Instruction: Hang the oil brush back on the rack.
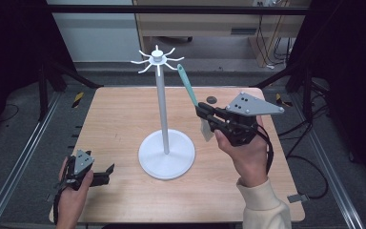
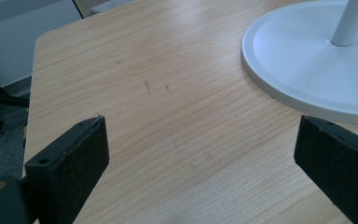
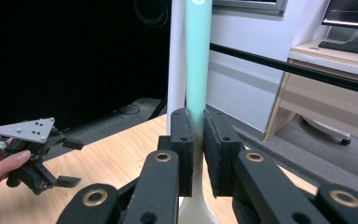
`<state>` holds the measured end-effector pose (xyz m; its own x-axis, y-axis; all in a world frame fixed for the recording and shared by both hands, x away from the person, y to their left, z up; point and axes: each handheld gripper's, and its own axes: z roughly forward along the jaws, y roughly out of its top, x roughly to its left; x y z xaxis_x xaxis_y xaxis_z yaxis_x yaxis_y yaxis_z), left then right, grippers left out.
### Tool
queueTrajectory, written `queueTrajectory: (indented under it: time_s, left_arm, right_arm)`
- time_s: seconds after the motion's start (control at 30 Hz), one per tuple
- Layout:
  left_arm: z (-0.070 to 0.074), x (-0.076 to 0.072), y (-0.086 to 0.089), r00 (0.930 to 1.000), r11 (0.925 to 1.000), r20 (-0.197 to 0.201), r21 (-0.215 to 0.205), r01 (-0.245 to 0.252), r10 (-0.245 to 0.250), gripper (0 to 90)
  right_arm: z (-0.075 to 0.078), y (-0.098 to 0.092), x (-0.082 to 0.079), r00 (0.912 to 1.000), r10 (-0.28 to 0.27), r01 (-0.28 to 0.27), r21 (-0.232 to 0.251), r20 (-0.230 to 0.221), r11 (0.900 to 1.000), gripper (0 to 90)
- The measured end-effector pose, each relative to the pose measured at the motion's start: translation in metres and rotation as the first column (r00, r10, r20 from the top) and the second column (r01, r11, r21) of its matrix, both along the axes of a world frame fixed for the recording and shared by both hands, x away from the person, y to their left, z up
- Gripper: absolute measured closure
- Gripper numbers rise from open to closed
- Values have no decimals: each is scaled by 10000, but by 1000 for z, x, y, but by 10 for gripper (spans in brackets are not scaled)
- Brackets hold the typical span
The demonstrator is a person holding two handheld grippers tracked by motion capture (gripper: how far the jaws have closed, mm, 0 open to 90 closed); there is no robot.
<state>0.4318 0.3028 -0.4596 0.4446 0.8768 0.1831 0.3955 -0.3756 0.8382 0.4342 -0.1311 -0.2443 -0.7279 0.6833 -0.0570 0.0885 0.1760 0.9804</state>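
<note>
The spatula (image 1: pixel 190 90), teal-handled with a pale blade, is clamped at its lower handle by the right gripper (image 1: pixel 205 113), raised above the table (image 1: pixel 119 114) beside the white stand (image 1: pixel 162 105). The left gripper (image 1: pixel 106 172) rests near the table's front-left, jaws wide apart, empty.

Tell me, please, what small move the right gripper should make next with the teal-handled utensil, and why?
Probably lift it higher toward the hooks. The right gripper is shut on the teal-handled utensil, whose tip sits just below and beside the hook ring atop the white stand, not yet hung.
</note>
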Motion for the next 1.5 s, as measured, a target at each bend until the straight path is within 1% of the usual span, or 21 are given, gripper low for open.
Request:
queueTrajectory:
  time_s: [0.37,0.7,1.3,1.5]
  left_arm:
    - [0,0,0,10000,10000,-4,17,13,-13,27]
    - [0,0,0,10000,10000,-8,38,0,0,27]
    - [-1,0,0,10000,10000,10,66,-24,24,27]
    - [-1,-1,0,10000,10000,5,70,-25,25,27]
  right_arm:
    - [-1,3,2,9999,24,-25,-148,-110,9999,825]
    - [-4,8,7,9996,130,-134,-176,-246,9998,825]
    - [-8,22,20,9982,347,-344,77,-481,9994,824]
    - [-10,25,24,9981,329,-323,124,-526,9994,823]
